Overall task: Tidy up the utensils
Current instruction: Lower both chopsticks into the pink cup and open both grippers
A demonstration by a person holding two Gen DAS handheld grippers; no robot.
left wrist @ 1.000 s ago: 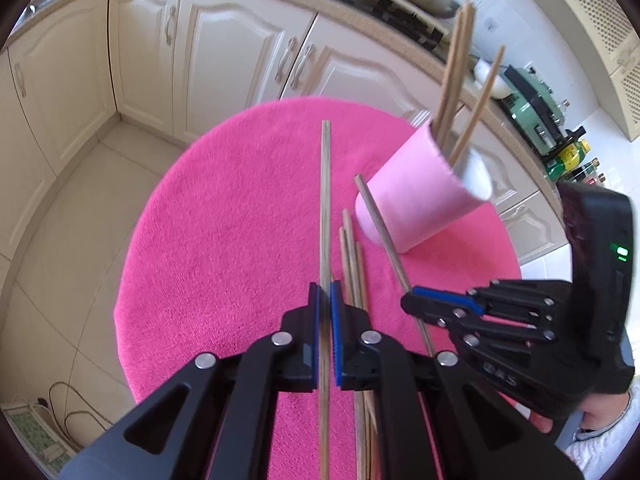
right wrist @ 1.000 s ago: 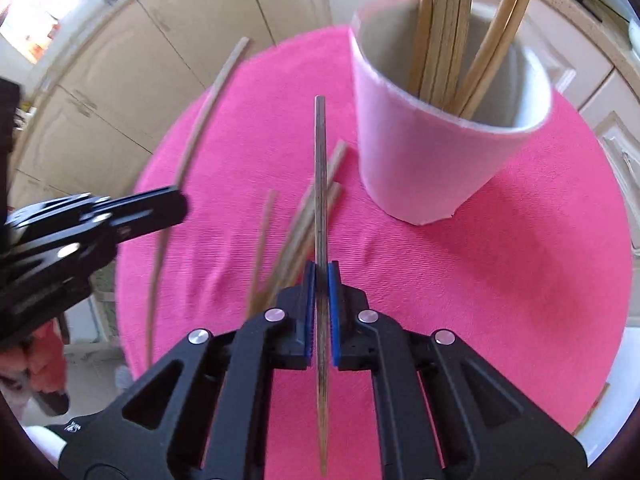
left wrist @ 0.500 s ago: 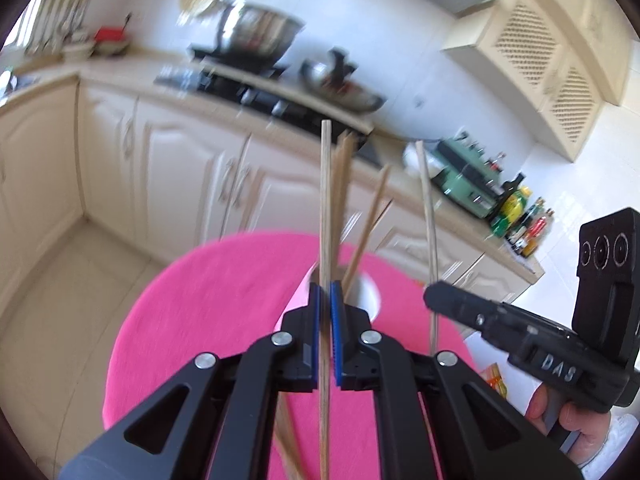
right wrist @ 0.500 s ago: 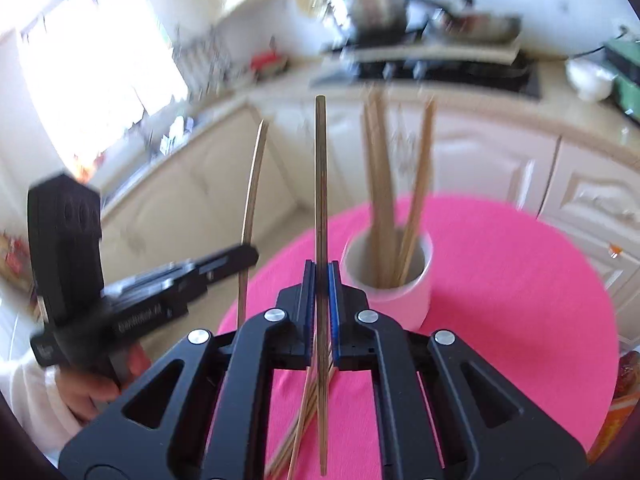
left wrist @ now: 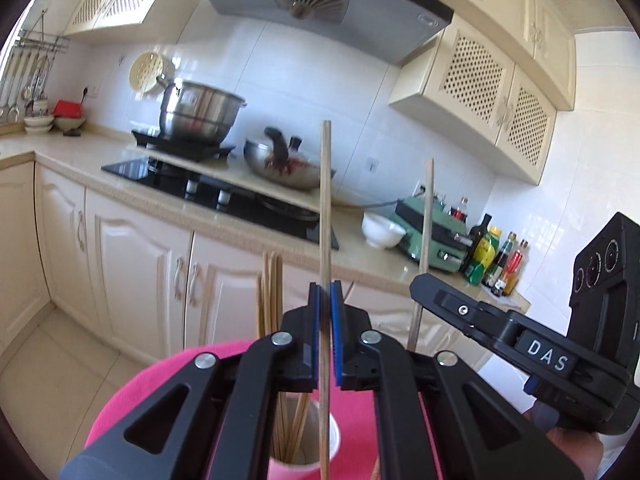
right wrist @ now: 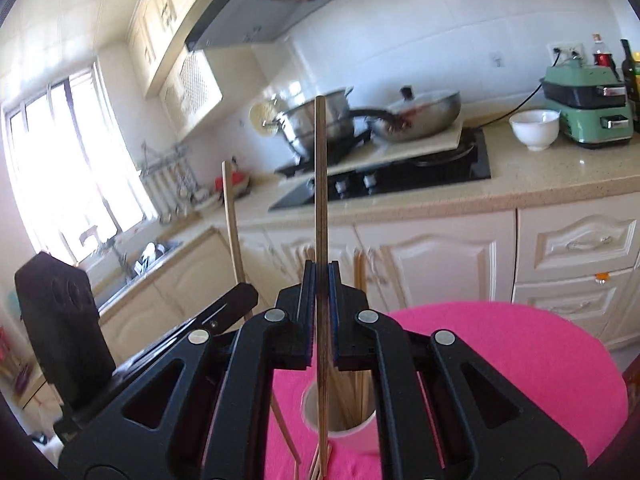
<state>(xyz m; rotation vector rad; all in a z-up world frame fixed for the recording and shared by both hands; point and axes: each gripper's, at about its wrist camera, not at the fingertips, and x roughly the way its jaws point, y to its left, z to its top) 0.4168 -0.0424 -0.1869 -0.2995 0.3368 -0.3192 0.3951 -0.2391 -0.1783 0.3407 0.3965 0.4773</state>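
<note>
My left gripper [left wrist: 326, 300] is shut on a wooden chopstick [left wrist: 325, 208] held upright, its lower end over the pink cup [left wrist: 306, 466], which holds several chopsticks. My right gripper [right wrist: 320, 280] is shut on another upright chopstick [right wrist: 321, 184] above the same cup [right wrist: 340, 430]. The right gripper also shows in the left wrist view [left wrist: 424, 280] with its chopstick [left wrist: 426, 220]. The left gripper shows in the right wrist view [right wrist: 248, 290] with its chopstick [right wrist: 232, 216]. A few loose chopsticks [right wrist: 320, 464] lie on the pink cloth.
The round table with the pink cloth [right wrist: 520, 352] stands before cream cabinets [left wrist: 140, 264]. On the counter are a hob with a steel pot [left wrist: 198, 112] and wok [left wrist: 284, 168], a white bowl [right wrist: 534, 128], a green appliance [right wrist: 588, 100] and bottles [left wrist: 496, 256].
Both grippers have tilted up from pointing down at the table to level, lifting their chopsticks upright over the cup. The view now shows the kitchen wall instead of the cloth.
</note>
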